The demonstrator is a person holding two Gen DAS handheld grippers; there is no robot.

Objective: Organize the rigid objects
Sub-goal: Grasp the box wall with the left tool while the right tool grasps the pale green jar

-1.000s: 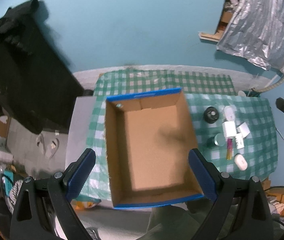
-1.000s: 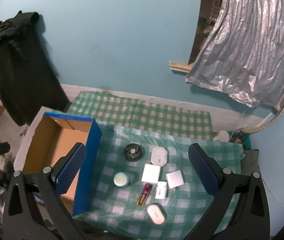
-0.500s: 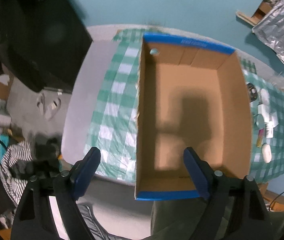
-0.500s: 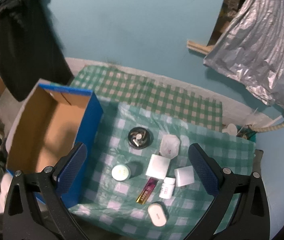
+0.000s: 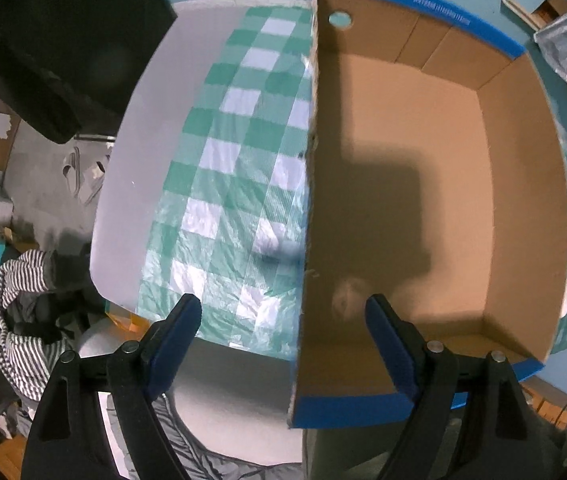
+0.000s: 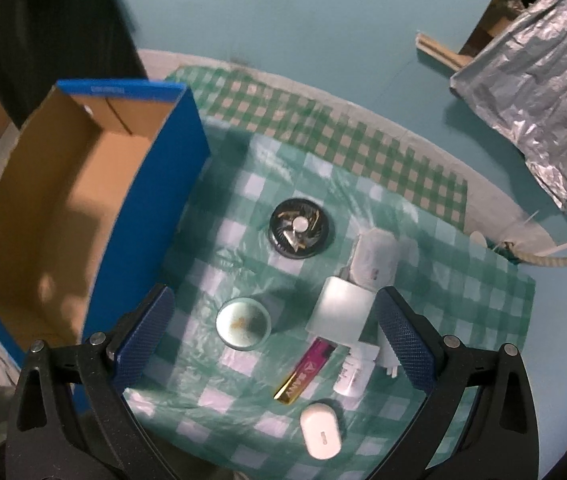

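Left gripper [image 5: 283, 314] astride box wall [image 5: 308, 184]

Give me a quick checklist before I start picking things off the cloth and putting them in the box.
1. Box empty, open side up: ok.
2. Right gripper open, nothing held: ok.
3. Left gripper open, jaws just closing a little, straddling the box's left wall: ok.
4. Items apart enough to grab: not ok; the white square case, bottle and lighter crowd together.
5. Round tin and black disc stand free: ok.
6. White oval case free near the cloth edge: ok.
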